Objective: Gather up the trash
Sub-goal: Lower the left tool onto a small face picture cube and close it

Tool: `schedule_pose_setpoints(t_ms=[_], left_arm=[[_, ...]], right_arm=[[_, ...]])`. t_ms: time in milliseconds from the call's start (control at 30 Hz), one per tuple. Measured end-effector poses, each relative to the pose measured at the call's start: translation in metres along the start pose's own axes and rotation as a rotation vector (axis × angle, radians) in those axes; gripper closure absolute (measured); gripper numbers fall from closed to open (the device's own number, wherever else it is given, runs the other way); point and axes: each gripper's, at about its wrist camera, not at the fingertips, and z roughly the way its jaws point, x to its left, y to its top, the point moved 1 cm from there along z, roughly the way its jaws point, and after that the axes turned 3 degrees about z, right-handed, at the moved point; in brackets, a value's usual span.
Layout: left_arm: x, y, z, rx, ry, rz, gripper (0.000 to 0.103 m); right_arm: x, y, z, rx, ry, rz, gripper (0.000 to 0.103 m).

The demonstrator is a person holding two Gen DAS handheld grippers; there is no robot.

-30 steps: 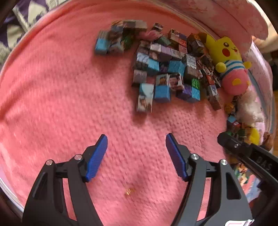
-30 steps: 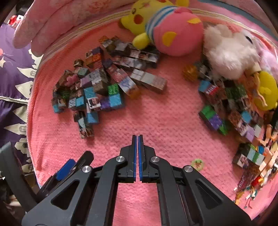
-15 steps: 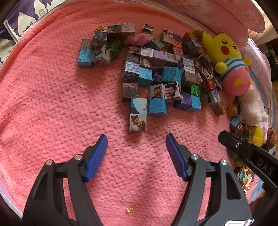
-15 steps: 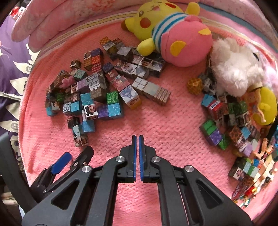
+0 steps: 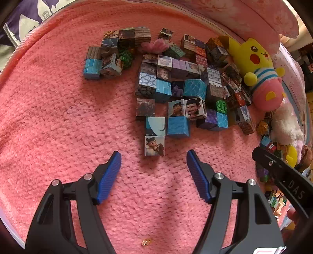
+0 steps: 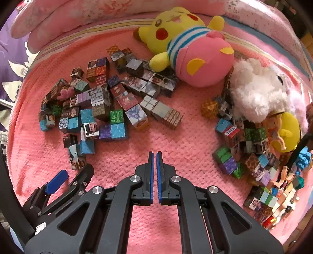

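Note:
A tiny gold scrap lies on the pink knit blanket, low in the left wrist view and behind my fingertips. My left gripper stands open just above the blanket, with a picture cube right at the gap between its tips. That cube is the near edge of a heap of picture cubes. My right gripper is shut with nothing in it, over bare blanket between two cube heaps. The left gripper shows at the lower left of the right wrist view.
A yellow and pink plush and a white plush lie at the back right. More cubes and small figures crowd the right side. A pink pillow runs along the back. A purple cloth lies left.
Both grippers have moved forward toward the cubes, which now sit nearer and lower in each view. The gold scrap slid down toward the frame's bottom. Jaws unchanged.

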Motion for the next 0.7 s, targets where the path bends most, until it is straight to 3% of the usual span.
schedule_pose_setpoints(t_ms=[700], left_arm=[[0.002,0.007,0.014,-0.009,-0.025,-0.044,0.037]], right_arm=[[-0.001,0.015,0.012,0.014,0.047,0.047,0.099]])
